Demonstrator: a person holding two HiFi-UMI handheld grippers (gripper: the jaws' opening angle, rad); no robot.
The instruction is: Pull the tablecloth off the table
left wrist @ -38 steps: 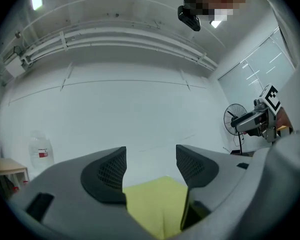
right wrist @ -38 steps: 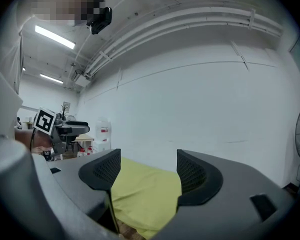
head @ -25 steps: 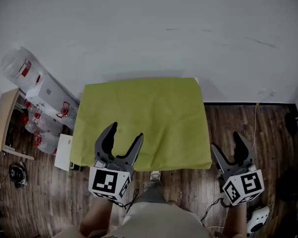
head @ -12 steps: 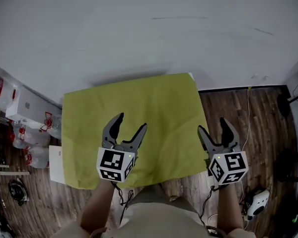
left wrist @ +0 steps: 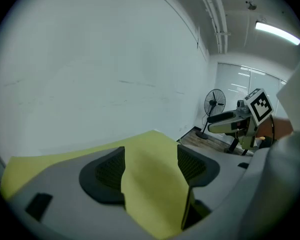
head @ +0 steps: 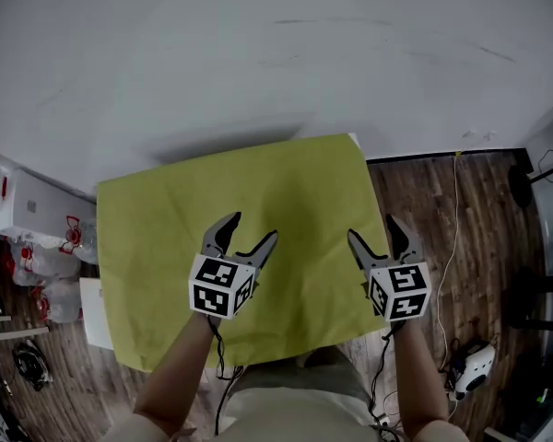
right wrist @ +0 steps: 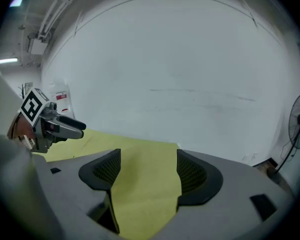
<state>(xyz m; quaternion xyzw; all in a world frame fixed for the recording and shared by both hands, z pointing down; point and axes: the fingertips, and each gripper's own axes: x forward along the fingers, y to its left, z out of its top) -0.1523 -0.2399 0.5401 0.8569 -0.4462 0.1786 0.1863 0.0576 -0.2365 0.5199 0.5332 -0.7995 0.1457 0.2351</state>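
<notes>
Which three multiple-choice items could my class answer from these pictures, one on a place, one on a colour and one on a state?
1. Where is the right claw?
A) above the tablecloth, near its right edge
B) above its left edge
C) beyond its far edge

2. What colour is the tablecloth?
A) red
B) yellow-green
C) blue

3. What state is the left claw in?
A) shut on the cloth
B) shut and empty
C) open

Answers: 1 A, the head view shows it by the cloth's right edge; 2 B, every view shows yellow-green; 3 C, the left gripper view shows its jaws apart with nothing gripped.
</notes>
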